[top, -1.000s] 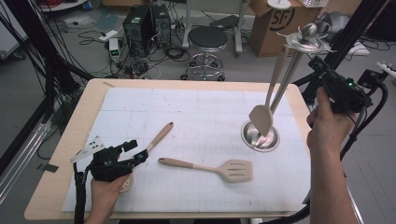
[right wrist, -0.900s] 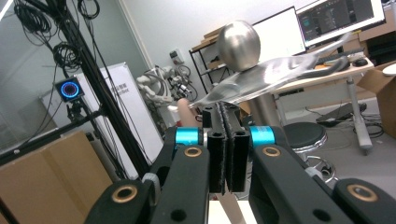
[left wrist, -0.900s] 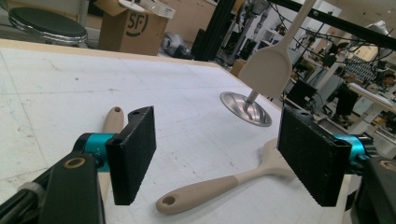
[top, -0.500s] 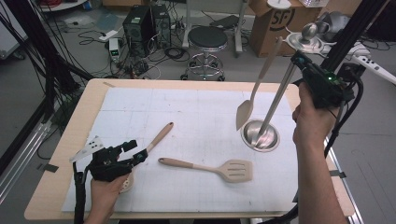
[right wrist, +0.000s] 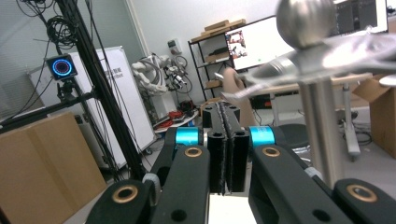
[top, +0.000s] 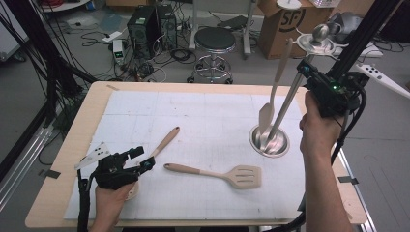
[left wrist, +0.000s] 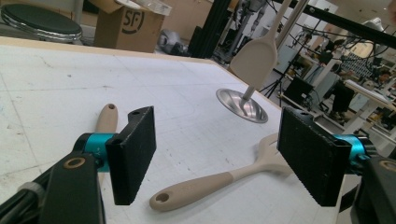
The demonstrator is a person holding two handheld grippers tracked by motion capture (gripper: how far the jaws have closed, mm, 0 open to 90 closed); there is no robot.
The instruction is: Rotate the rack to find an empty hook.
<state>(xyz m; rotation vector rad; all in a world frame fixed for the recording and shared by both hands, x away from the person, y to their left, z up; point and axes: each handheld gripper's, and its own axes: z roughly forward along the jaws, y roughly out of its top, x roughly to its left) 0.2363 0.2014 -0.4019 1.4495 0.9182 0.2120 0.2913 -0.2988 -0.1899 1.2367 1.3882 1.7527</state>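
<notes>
High view: right tool (top: 305, 66) raised beside metal stand (top: 269, 140) at worktop (top: 58, 193) right edge; beige spatula (top: 270, 104) hangs from stand's top, blade just above base. Left tool (top: 140, 158) rests low near wooden spoon (top: 163, 142); slotted turner (top: 217, 174) lies between.

Left gripper view: left tool (left wrist: 219, 161) jaws wide apart, holding nothing, slotted turner beyond.

Right gripper view: right tool (right wrist: 226, 140) jaws pressed together, nothing visible between.

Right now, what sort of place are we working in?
Probably a robotics lab or workshop: loose cables and a computer tower on the floor, cardboard boxes, and a white robot arm beside camera rigs.
</notes>
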